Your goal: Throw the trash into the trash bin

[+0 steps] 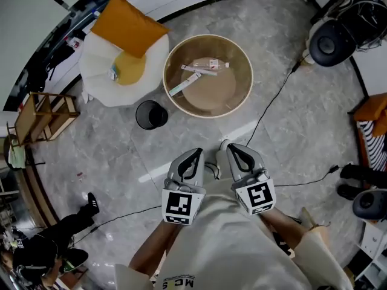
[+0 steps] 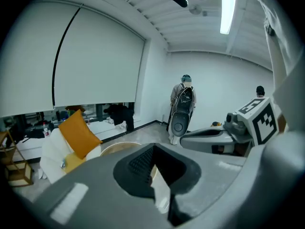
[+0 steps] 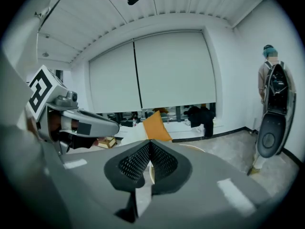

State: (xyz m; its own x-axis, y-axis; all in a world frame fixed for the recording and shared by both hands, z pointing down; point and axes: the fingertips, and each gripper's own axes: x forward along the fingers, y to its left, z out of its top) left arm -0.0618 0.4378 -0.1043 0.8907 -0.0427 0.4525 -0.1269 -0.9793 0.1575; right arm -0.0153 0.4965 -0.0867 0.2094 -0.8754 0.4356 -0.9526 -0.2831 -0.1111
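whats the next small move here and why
Probably reach the right hand-held gripper forward toward the wrappers on the round table, opening its jaws: it is shut, empty and near the body, and the wrappers are not in the black bin.

Bright white room with a grey marble floor (image 1: 290, 138)
Pale roller blinds (image 3: 169, 70) cover the windows beneath a ceiling strip light (image 2: 228, 6); a white armchair (image 1: 100, 71) bears an orange cushion (image 1: 127, 23), a round wooden table (image 1: 250, 80) stands just beside it, a wooden rack (image 1: 42, 116) sits near the wall, and black cables (image 1: 275, 99) trail across the floor
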